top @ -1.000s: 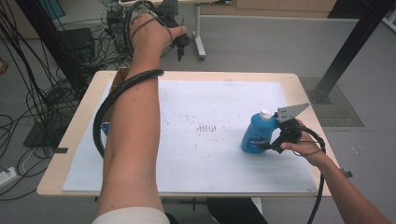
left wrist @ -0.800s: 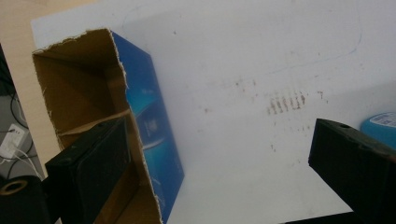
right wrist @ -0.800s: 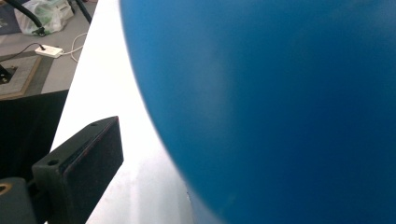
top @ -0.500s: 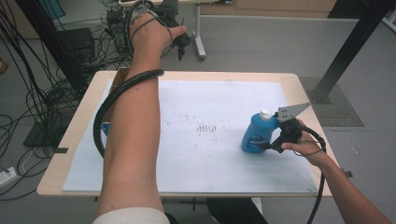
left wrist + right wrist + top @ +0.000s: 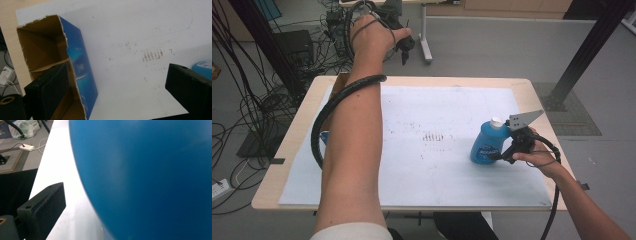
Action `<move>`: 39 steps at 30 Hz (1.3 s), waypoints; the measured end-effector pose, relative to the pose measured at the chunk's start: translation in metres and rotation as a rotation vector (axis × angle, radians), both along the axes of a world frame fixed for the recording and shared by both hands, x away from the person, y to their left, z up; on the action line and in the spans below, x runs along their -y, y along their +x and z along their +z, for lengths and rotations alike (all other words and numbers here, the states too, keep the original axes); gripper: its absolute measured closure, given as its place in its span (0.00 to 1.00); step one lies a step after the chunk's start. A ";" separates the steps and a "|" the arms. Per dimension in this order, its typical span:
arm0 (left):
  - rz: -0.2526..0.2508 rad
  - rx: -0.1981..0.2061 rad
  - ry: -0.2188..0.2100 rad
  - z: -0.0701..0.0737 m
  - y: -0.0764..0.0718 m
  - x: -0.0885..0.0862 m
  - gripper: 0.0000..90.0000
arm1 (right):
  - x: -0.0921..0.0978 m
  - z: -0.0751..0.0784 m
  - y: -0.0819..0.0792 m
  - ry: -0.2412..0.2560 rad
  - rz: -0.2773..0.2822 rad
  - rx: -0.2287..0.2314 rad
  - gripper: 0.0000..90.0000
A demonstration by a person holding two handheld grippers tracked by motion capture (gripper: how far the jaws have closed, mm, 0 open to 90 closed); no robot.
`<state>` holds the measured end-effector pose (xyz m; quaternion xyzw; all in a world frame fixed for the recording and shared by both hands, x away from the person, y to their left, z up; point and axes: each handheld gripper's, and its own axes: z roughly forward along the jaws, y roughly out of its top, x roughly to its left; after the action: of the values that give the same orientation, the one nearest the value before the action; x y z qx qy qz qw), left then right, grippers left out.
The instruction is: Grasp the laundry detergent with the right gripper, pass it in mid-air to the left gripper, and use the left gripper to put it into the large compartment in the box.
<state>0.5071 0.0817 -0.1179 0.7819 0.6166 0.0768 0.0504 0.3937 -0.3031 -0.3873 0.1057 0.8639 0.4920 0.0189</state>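
The right gripper (image 5: 504,155) is beside the blue bottle (image 5: 486,145); one jaw stands clear of it, so I cannot tell whether it grips. The left gripper (image 5: 404,47) is wide open and empty above the torn box (image 5: 62,72). Better to close slowly around the bottle's body, keeping it upright.

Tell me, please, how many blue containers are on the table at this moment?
2. A blue bottle stands at the table's right side, against the right hand-held gripper. A torn-open blue cardboard box sits near the left edge, mostly hidden behind the raised forearm in the high view.
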 end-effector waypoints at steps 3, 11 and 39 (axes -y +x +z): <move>0.000 0.000 -0.001 0.001 0.000 0.000 0.06 | 0.000 0.000 0.000 0.002 -0.003 0.000 0.02; 0.001 0.003 0.000 0.002 0.000 -0.001 0.06 | 0.000 -0.001 0.000 0.004 -0.001 0.002 0.02; -0.001 0.004 0.001 0.002 0.000 0.000 0.06 | 0.000 0.001 -0.001 0.014 -0.003 0.007 0.02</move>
<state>0.5074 0.0820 -0.1156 0.7820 0.6162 0.0787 0.0514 0.3931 -0.3033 -0.3863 0.1052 0.8602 0.4986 0.0220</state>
